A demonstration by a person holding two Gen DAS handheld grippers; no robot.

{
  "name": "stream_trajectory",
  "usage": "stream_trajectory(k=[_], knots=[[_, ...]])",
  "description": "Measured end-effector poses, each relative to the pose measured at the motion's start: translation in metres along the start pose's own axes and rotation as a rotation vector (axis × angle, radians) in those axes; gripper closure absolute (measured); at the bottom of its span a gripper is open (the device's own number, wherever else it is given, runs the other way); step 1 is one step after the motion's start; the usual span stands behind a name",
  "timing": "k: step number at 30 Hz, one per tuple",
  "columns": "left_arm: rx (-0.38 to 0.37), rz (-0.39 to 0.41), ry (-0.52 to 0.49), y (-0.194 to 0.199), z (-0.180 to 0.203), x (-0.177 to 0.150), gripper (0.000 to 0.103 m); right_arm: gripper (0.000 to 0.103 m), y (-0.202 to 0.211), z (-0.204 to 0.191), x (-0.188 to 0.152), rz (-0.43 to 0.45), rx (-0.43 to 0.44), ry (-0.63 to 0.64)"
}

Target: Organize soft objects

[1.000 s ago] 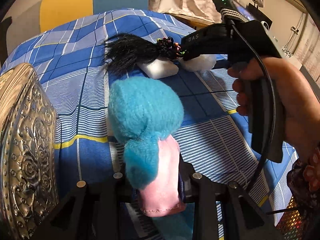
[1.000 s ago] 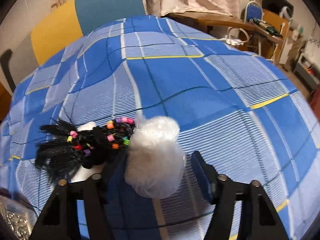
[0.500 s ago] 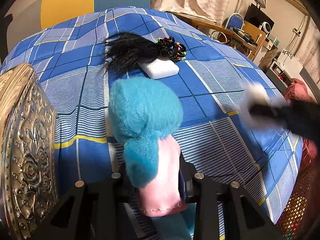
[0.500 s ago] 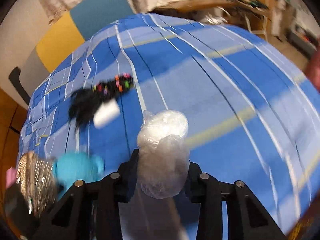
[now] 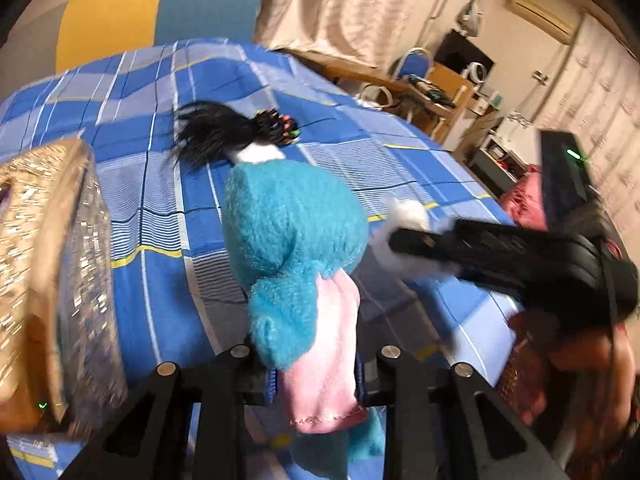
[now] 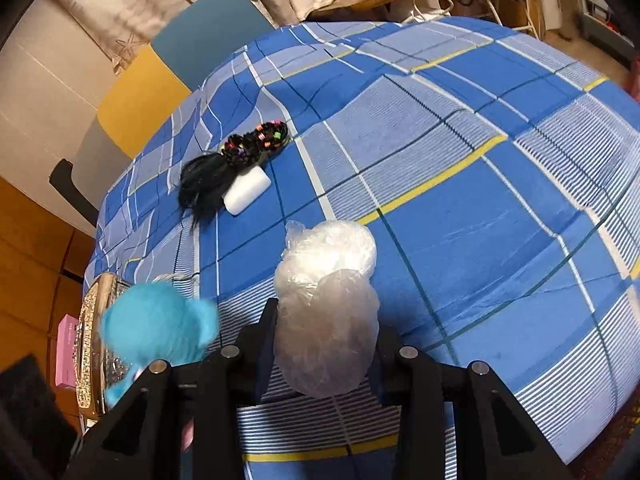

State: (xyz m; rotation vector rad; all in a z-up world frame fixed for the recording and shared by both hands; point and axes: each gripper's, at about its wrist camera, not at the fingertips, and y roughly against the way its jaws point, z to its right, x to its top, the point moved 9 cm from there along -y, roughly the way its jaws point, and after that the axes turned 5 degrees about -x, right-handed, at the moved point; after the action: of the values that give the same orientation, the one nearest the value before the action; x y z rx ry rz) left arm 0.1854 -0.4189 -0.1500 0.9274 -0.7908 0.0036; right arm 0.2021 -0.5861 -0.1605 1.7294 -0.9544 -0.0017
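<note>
On the blue plaid cloth (image 6: pixel 460 216) lie two loose soft things, one black hairpiece with coloured beads (image 6: pixel 224 168) and one white foam block (image 6: pixel 246 191) touching it, well apart from the two held items, and one embossed metal basket (image 5: pixel 52 280) stands at the left. The left gripper (image 5: pixel 316 364) is clamped on one fuzzy teal-and-pink plush toy (image 5: pixel 292 248), held above the cloth beside the basket. The right gripper (image 6: pixel 324 352) is closed on one crinkly clear plastic bundle (image 6: pixel 326 304), upright between its fingers, above the cloth
</note>
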Motion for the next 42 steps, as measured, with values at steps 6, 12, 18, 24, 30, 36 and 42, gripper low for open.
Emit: stream_trajectory(k=[6,12,18,24,30,36,42], knots=[[-0.079,0.037,-0.028,0.057,0.011,-0.018,0.077,0.064,0.000,-0.009,-0.004,0.003,0.012,0.040],[-0.079,0.129,-0.033,0.136,-0.020,-0.030,0.076,0.064,0.001,-0.025,-0.008,0.074,0.006,0.129],[-0.013,0.218,0.028,0.201,-0.078,-0.043,0.076,0.064,0.016,-0.041,-0.030,0.152,0.001,0.141],[0.062,0.243,0.159,0.230,-0.151,-0.062,0.076,0.064,0.063,-0.090,-0.051,0.264,0.011,0.242],[0.071,0.205,0.262,0.232,-0.202,-0.084,0.076,0.064,0.112,-0.154,-0.076,0.352,0.090,0.348],[0.115,0.123,0.232,0.238,-0.239,-0.104,0.075,0.064,0.144,-0.224,-0.115,0.387,0.198,0.470],[0.154,0.041,0.167,0.250,-0.275,-0.122,0.075,0.064,0.158,-0.286,-0.152,0.387,0.289,0.578]])
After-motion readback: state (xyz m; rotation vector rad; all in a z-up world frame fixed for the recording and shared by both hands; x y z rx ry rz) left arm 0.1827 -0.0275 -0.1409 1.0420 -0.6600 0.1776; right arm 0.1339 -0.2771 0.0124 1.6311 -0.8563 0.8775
